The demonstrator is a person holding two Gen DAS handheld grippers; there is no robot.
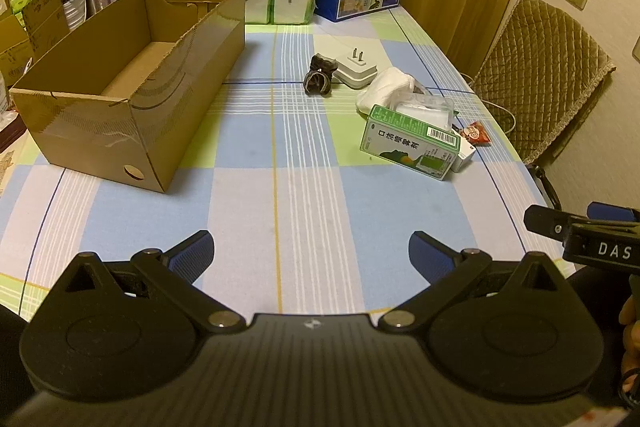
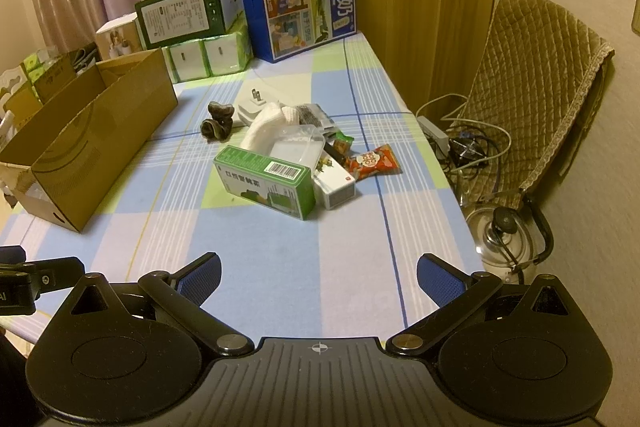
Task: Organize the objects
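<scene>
The cardboard box [image 1: 132,99] stands open and looks empty on the left of the checked tabletop [image 1: 280,195], well apart from the loose clutter at the right: a green carton [image 1: 408,147] lying on its side, a white cloth [image 1: 386,87], a white plug adapter [image 1: 356,69] and a dark crumpled item [image 1: 320,77] too small to name. The left tongs [image 1: 310,251] hang wide open over bare cloth, holding nothing; the right tongs [image 2: 318,275] are likewise spread and empty. Only the right wrist view shows the red snack packet [image 2: 374,161] in full, a small white box [image 2: 334,189] touching the carton, the clear plastic tub [image 2: 298,147] and a kettle [image 2: 506,239] beside the tabletop. The left view cuts the packet off behind the carton.
</scene>
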